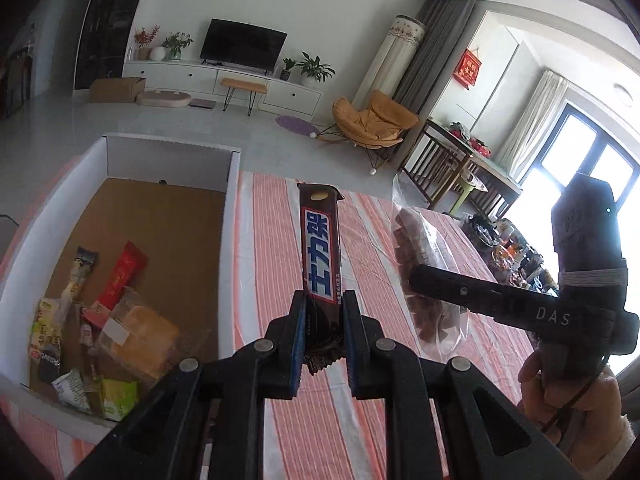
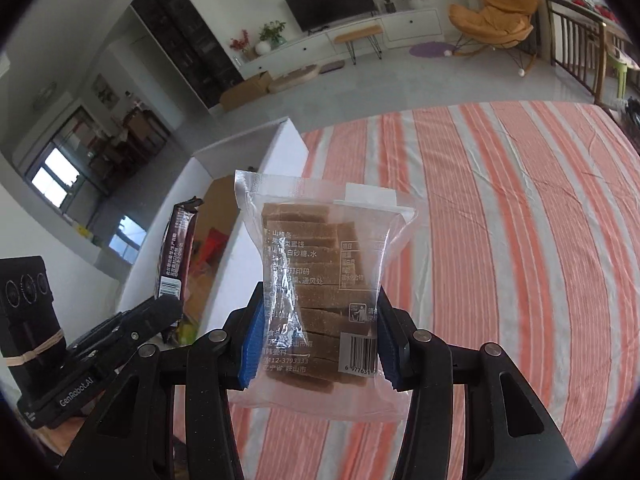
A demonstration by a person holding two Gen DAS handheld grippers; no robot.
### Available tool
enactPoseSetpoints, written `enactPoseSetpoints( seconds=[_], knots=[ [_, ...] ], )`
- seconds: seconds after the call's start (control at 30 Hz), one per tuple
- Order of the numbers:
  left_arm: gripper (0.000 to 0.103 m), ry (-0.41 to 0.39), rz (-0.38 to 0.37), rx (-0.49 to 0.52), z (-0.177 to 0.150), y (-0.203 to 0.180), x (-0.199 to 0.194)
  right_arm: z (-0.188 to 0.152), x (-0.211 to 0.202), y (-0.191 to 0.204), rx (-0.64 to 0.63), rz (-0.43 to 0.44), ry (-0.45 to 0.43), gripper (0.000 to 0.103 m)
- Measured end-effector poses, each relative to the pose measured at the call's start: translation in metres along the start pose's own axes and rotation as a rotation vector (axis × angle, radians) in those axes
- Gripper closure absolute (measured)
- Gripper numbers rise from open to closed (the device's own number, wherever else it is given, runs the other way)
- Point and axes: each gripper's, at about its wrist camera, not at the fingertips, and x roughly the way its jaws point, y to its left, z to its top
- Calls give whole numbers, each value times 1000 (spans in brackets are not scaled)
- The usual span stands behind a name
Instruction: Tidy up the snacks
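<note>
Left gripper (image 1: 323, 322): clamped on the lower end of a chocolate bar (image 1: 320, 248), which stands up from between its fingers, above the striped cloth (image 1: 280, 240) just right of the box wall.
Right gripper (image 2: 318, 340): closed on a clear bag of brown slices (image 2: 320, 280), blue pads pressing in both sides of the bag; the bag stands upright above the cloth.
Grippers together: side by side and near each other; in the left wrist view the right gripper's finger lies across the clear bag, with the person's hand (image 1: 568, 400) on its handle.
White box (image 1: 172, 152): open-topped with a brown cardboard floor, sitting on the cloth to the left of both grippers.
Box contents: several wrapped snacks bunched at the near end, among them a red packet (image 1: 122, 276), a clear-wrapped yellow cake (image 1: 138, 338) and a green packet (image 1: 118, 398).
Far end of the box: bare cardboard.
</note>
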Motion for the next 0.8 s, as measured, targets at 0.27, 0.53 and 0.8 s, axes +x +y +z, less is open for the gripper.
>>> enactPoseSetpoints(
  seconds=[0.27, 0.53, 0.8],
  knots=[
    [87, 17, 364, -60, -3, 135, -10, 17, 73, 148, -231, 86, 20, 52],
    [27, 50, 524, -57, -45, 169, 19, 13, 131, 163, -284, 58, -10, 30],
    [0, -114, 664, -15, -65, 139, -8, -13, 88, 156, -426, -93, -91, 17]
  ],
)
